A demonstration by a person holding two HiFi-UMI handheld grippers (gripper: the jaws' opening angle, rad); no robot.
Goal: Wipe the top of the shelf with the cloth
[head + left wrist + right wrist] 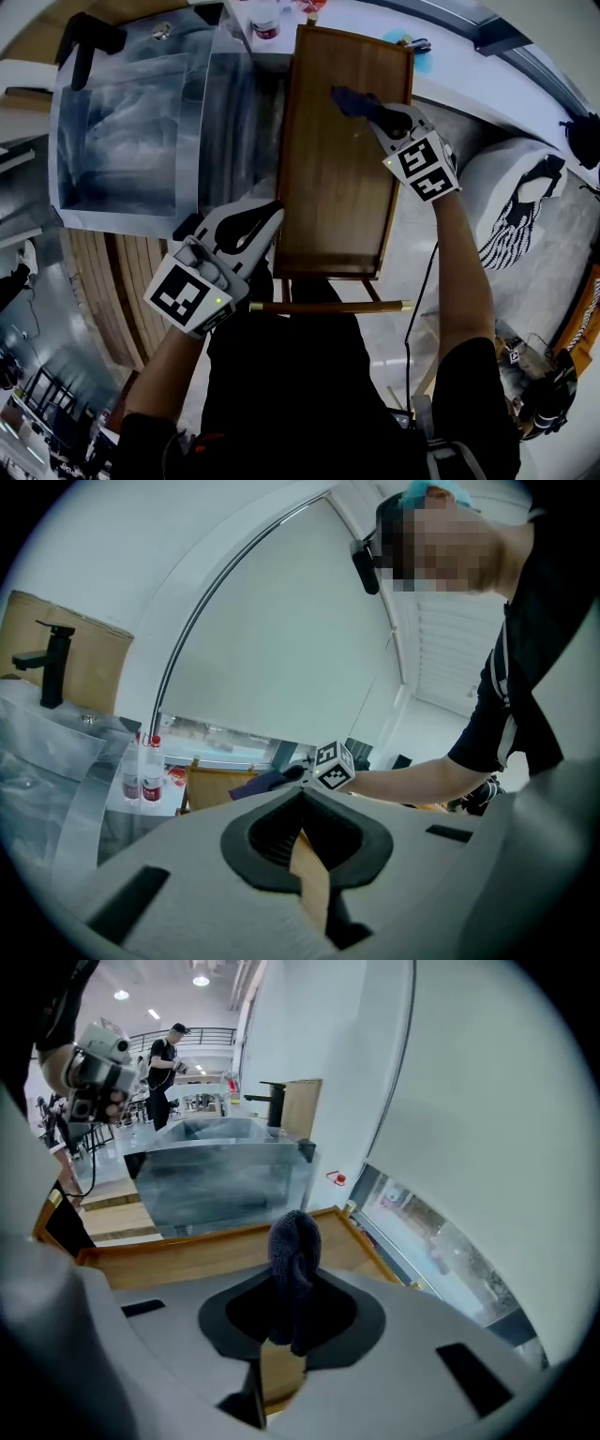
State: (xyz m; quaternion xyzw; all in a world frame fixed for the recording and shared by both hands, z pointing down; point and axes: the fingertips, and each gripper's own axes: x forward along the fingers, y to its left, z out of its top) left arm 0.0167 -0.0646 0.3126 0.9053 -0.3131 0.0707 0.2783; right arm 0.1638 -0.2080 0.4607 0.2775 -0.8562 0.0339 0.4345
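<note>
Cloth point(349, 97) is pinched in the right hand-held gripper point(372, 112) and bunched just ahead of its jaws, at the far right end of the shelf point(328, 187) top. The top's long axis runs back toward the person, so most of the surface lies that way. The left hand-held gripper point(270, 216) is closed on the near-left rim, likely to steady the shelf.
</note>
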